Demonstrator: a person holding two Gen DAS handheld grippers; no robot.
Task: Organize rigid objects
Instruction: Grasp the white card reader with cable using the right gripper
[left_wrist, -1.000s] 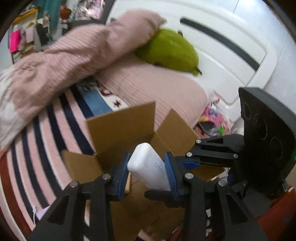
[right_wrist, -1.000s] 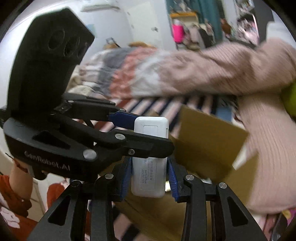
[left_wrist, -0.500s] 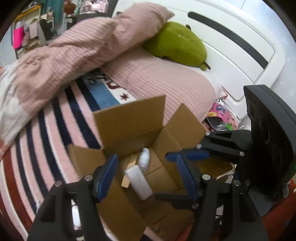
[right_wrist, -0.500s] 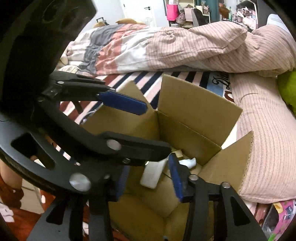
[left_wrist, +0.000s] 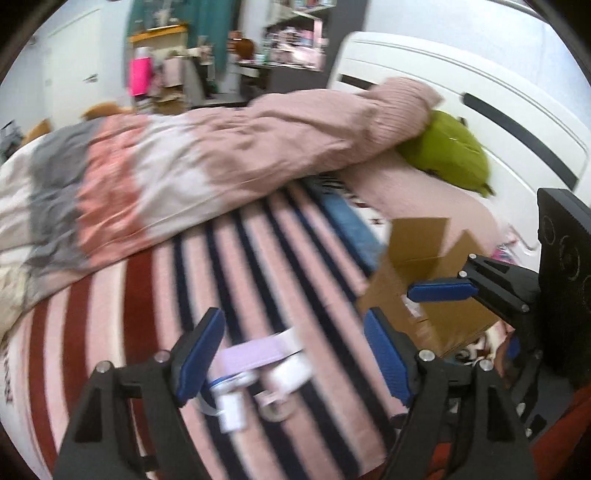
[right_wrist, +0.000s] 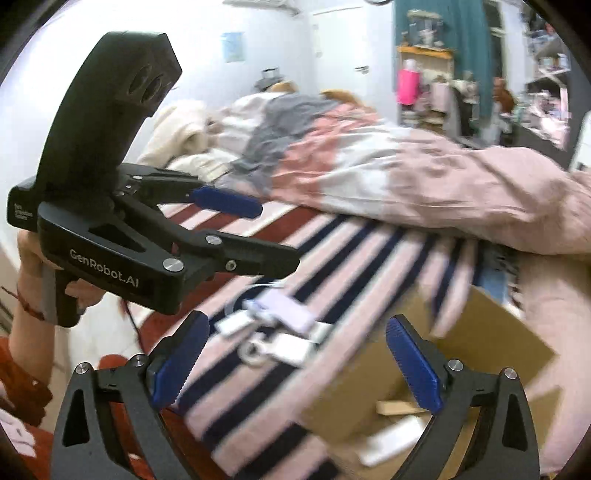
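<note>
Both grippers are open and empty. My left gripper (left_wrist: 291, 354) hangs over a cluster of small items on the striped blanket: a lilac flat box (left_wrist: 251, 356), a white block (left_wrist: 290, 373) and a small white plug (left_wrist: 231, 411). The open cardboard box (left_wrist: 417, 273) stands to its right, with the right gripper (left_wrist: 439, 290) over it. In the right wrist view, my right gripper (right_wrist: 295, 363) faces the same cluster, the lilac box (right_wrist: 286, 308) and white block (right_wrist: 290, 349), with the cardboard box (right_wrist: 461, 365) at lower right holding a white bottle (right_wrist: 391, 441). The left gripper (right_wrist: 236, 221) is at left.
A rumpled pink, grey and white duvet (left_wrist: 207, 162) lies across the bed behind. A green plush (left_wrist: 447, 151) sits by the white headboard (left_wrist: 480, 96). The striped blanket (left_wrist: 147, 314) spreads out to the left of the items.
Both grippers opened and dropped the white bottle into the cardboard box, then swung left away from the box towards the small items on the blanket.
</note>
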